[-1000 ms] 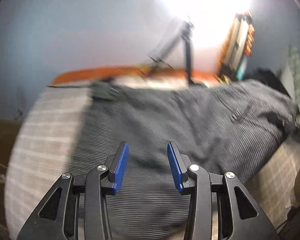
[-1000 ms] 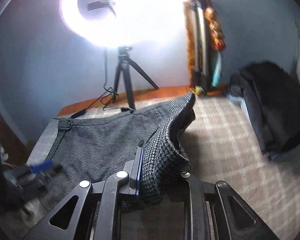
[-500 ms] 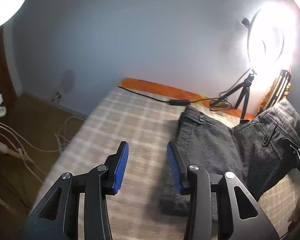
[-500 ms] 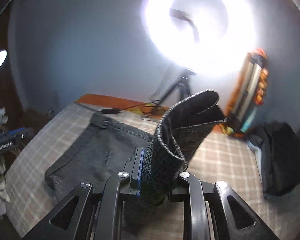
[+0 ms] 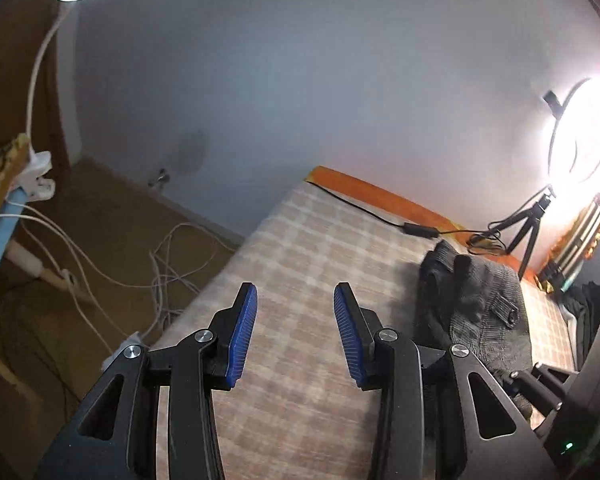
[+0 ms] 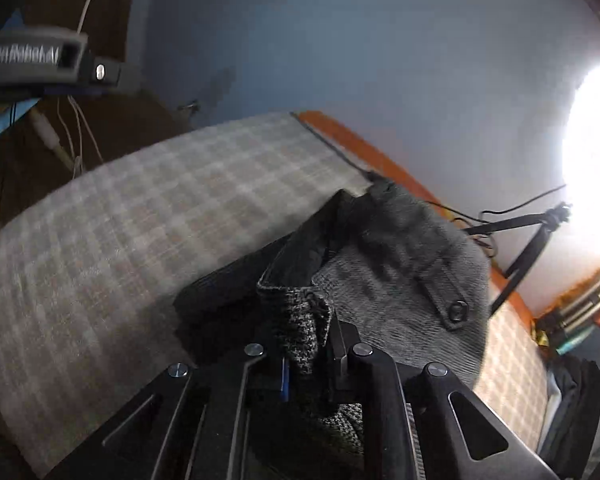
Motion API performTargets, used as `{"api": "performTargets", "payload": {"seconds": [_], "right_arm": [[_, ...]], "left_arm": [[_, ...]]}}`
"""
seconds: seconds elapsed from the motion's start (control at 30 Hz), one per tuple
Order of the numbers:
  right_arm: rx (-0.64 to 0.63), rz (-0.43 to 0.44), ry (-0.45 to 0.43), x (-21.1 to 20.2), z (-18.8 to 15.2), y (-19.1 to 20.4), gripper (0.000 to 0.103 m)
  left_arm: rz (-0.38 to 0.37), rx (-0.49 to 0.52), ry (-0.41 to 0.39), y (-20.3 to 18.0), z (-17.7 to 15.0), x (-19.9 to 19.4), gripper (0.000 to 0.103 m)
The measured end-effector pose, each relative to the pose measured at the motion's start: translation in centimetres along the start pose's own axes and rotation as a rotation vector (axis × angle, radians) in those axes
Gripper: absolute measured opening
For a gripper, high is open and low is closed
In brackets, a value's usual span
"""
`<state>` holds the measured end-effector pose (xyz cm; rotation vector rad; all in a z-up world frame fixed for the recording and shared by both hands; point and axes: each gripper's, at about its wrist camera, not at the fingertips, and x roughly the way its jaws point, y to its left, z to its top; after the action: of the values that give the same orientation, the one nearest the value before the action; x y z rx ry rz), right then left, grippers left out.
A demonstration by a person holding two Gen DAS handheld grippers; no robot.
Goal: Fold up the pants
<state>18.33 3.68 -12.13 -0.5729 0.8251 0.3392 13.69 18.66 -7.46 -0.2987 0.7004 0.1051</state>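
Pants (image 6: 400, 280) lie bunched near the bed's (image 5: 300, 248) far edge: soft, limp, medium-weight. Right gripper (image 6: 306, 364) clamps a hem fold; left gripper (image 5: 296, 336) hangs spread, empty. Grasp thick seams.

Each hand-held gripper (image 5: 294, 336) (image 6: 306, 354) has black linkage arms, silver screws, seemingly ribbed blue pads (image 5: 242, 332).

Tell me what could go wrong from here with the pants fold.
1. The right tool pinches only a small bunch of the pants; the cloth might slip out mid-fold.
2. The left tool is open over bare bedspread, so nothing pins the pile and it may drag.
3. The cable near the waistband could snag.
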Motion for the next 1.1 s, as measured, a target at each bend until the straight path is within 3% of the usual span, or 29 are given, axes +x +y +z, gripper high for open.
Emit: {"api": "performTargets", "payload": {"seconds": [0.23, 0.3, 0.37, 0.57, 0.7, 0.83, 0.9, 1.1], "right_arm": [[-0.005, 0.075, 0.004, 1.6, 0.4, 0.6, 0.011], [0.026, 0.157, -0.005, 1.6, 0.5, 0.3, 0.02], [0.056, 0.248, -0.022, 0.7, 0.0, -0.1, 0.036], [0.236, 0.55, -0.148, -3.7, -2.5, -5.3, 0.052], [0.328, 0.628, -0.208, -5.8, -4.6, -10.0, 0.054], [0.398, 0.605, -0.242, -6.2, -6.0, -13.8, 0.053], [0.405, 0.55, -0.233, -5.7, -6.1, -15.0, 0.044], [0.368, 0.424, -0.199, -2.2, -3.8, -17.6, 0.043]], "left_arm": [[-0.004, 0.009, 0.004, -0.6, 0.2, 0.2, 0.039], [-0.003, 0.028, 0.005, -1.4, 0.2, 0.1, 0.039], [-0.009, 0.05, 0.01, -2.0, 0.1, 0.0, 0.039], [-0.051, 0.082, 0.017, -3.9, -0.2, -0.6, 0.039], [-0.096, 0.17, 0.015, -7.4, -0.8, -1.2, 0.039], [-0.181, 0.254, 0.072, -11.6, -2.1, 0.0, 0.039], [-0.201, 0.3, 0.099, -13.3, -2.9, 0.7, 0.039], [-0.182, 0.396, 0.191, -15.5, -4.9, 3.6, 0.039]]}}
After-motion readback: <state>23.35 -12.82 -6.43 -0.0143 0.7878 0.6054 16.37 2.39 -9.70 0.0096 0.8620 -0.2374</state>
